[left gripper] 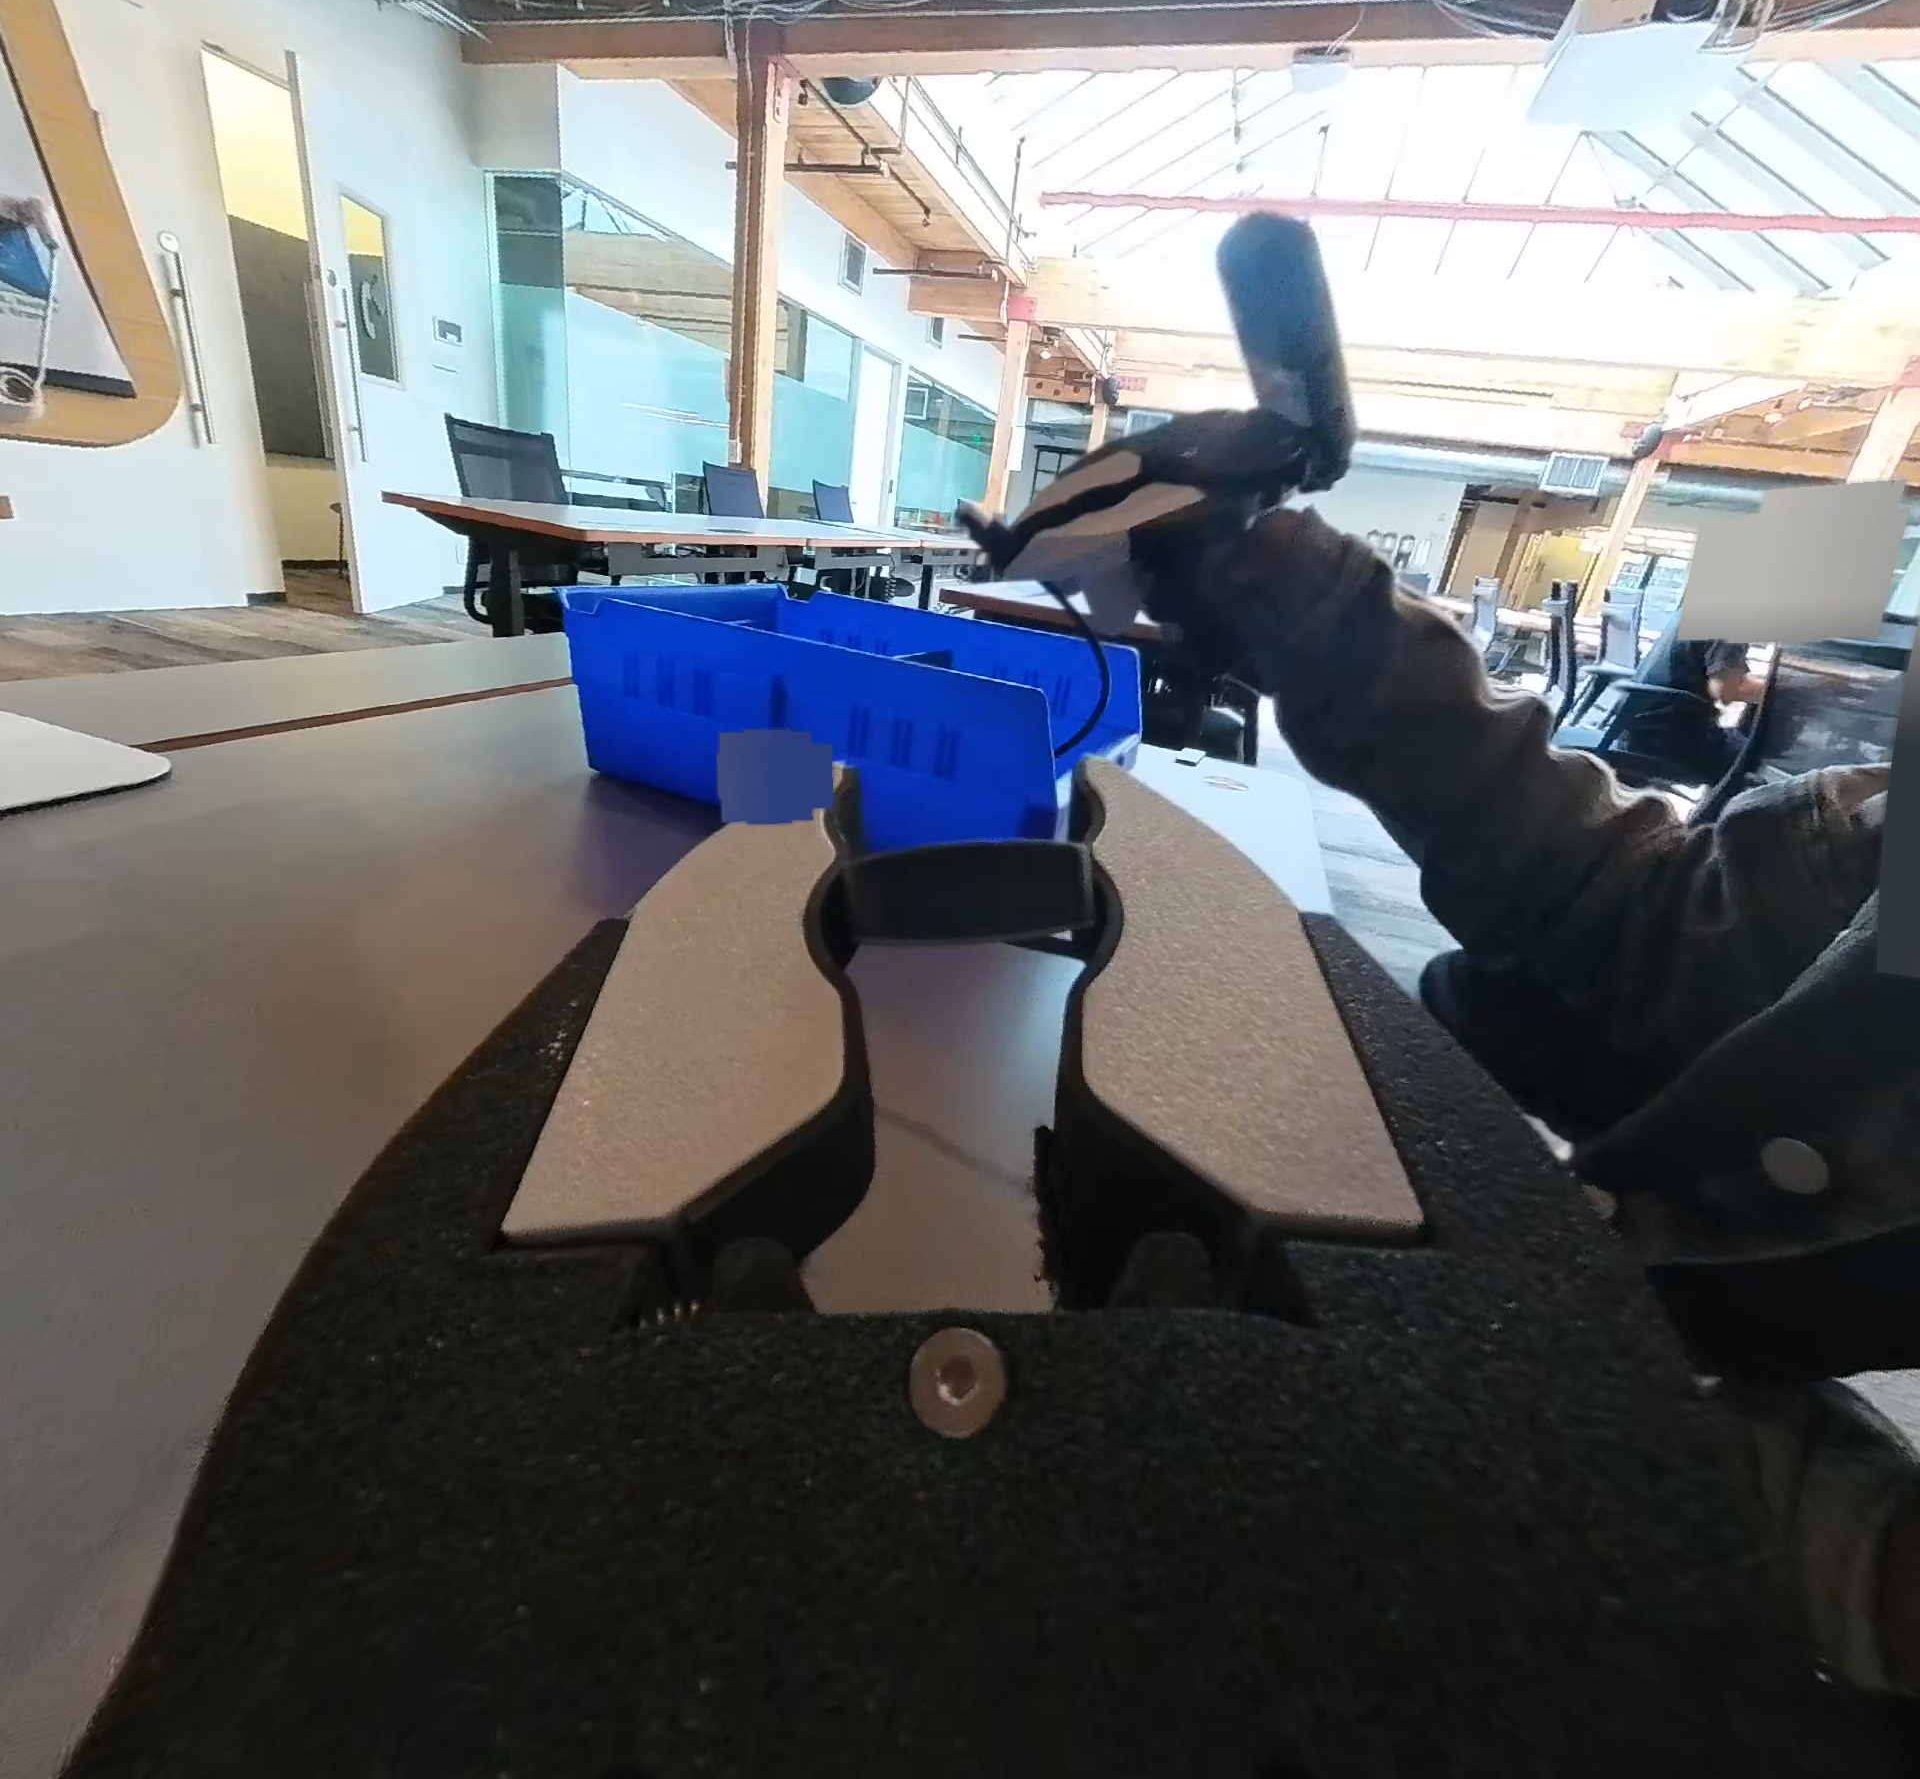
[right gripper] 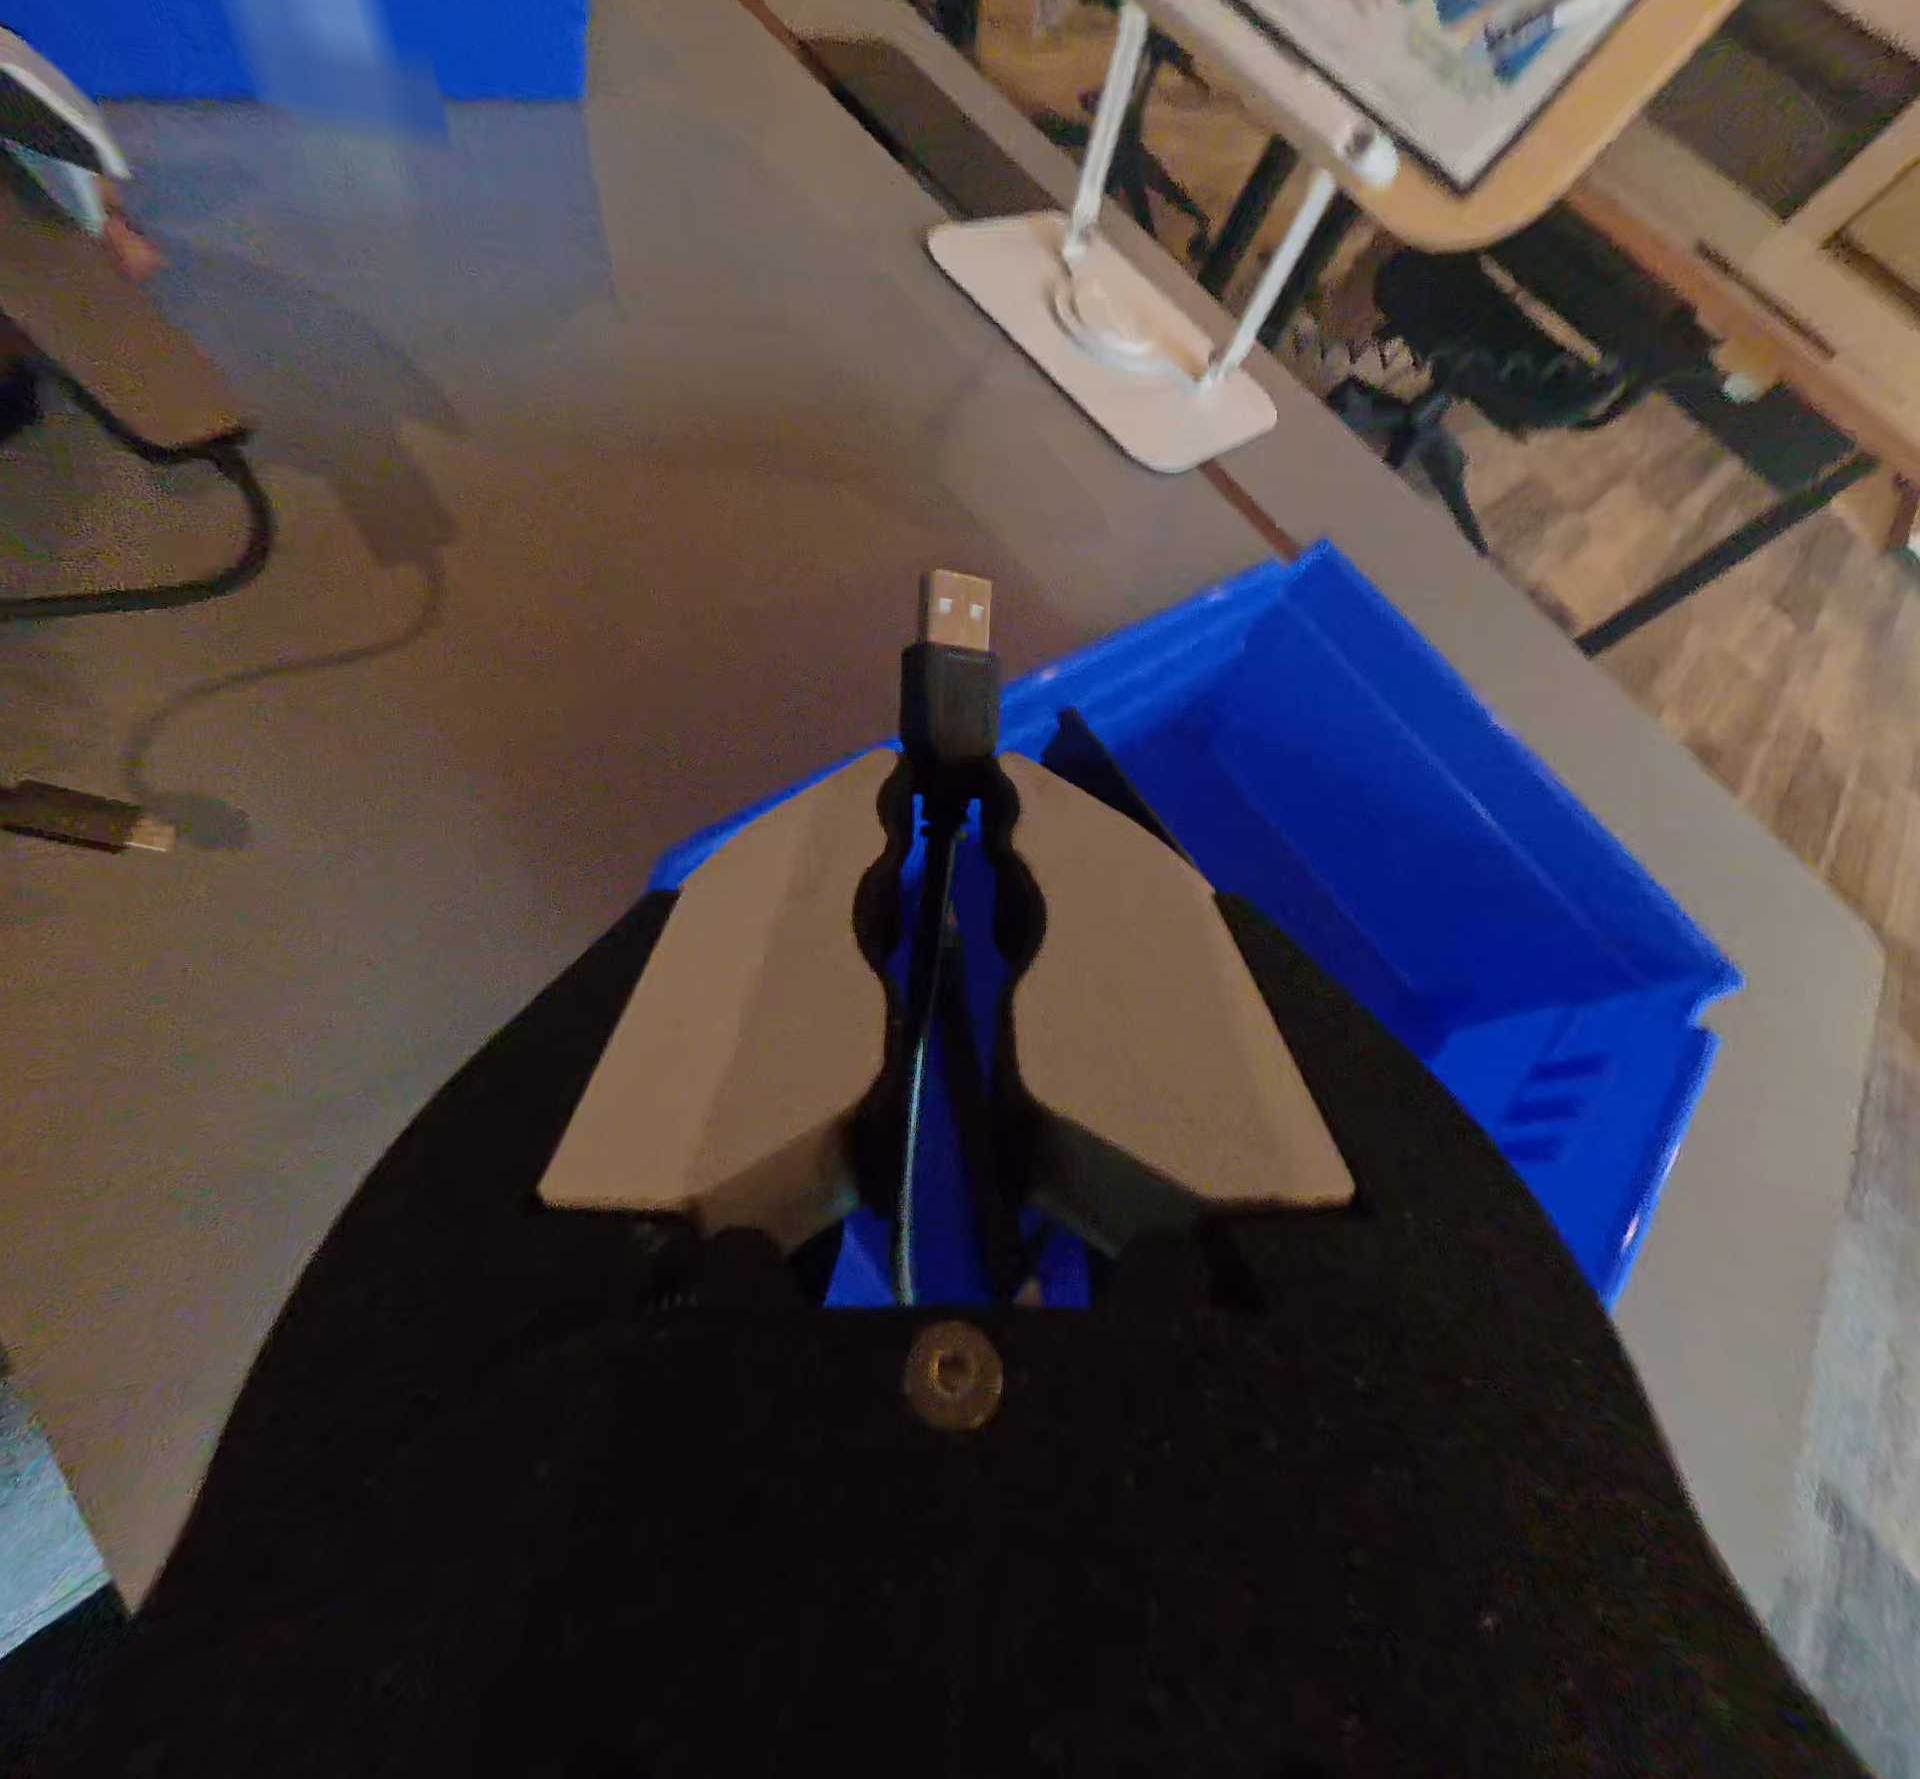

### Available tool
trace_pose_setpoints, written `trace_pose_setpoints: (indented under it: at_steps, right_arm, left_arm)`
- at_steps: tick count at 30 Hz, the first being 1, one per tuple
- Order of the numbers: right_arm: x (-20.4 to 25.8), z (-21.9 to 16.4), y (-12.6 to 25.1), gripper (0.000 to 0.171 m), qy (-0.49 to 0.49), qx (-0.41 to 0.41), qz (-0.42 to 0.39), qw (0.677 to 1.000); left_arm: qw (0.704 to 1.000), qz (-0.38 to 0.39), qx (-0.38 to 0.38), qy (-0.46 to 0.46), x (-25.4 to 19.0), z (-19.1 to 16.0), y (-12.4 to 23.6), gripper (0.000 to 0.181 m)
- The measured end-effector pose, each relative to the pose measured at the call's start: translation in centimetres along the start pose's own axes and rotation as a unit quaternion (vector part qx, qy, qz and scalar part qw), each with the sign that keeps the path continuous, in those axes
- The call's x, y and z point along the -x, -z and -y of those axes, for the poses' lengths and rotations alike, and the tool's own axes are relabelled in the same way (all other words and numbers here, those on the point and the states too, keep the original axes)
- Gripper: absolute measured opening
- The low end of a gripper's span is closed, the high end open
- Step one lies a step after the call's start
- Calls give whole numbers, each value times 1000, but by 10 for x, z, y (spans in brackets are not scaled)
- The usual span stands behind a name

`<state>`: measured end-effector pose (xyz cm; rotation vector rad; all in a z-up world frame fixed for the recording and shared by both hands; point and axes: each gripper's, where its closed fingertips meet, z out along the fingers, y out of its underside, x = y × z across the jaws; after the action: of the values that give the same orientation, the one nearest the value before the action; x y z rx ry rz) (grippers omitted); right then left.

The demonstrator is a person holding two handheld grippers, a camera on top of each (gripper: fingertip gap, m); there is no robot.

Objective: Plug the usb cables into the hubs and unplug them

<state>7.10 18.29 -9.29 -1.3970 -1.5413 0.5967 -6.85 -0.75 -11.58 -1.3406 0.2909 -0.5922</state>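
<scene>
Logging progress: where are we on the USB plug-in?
Done: right gripper has a USB cable pinched behind its plug, lifted over the blue bin. In hand: left gripper clamps a black hub on the table. Left: plug not inserted yet; unplugging follows. Another cable lies loose on the table.

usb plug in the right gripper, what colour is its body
Black body, silver metal tip on the usb plug; clearest in the right wrist view.

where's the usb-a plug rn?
Right wrist view, centre: the USB plug is clamped in the right gripper, metal end forward, raised above the blue bin.
</scene>
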Motion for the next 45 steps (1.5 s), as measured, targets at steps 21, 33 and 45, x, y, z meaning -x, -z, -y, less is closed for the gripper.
trace_pose_setpoints:
  at_steps: [21,33,45]
  right_arm:
    - [131,82,-17,12,76,-70,128,986]
    - [193,46,-85,11,37,38,188,981]
    - [200,59,-96,11,-64,-18,203,977]
  left_arm:
    - [995,79,-46,-41,22,19,14,38]
    - [978,165,-34,-124,33,19,17,38]
    - [955,169,-50,-239,10,28,10,38]
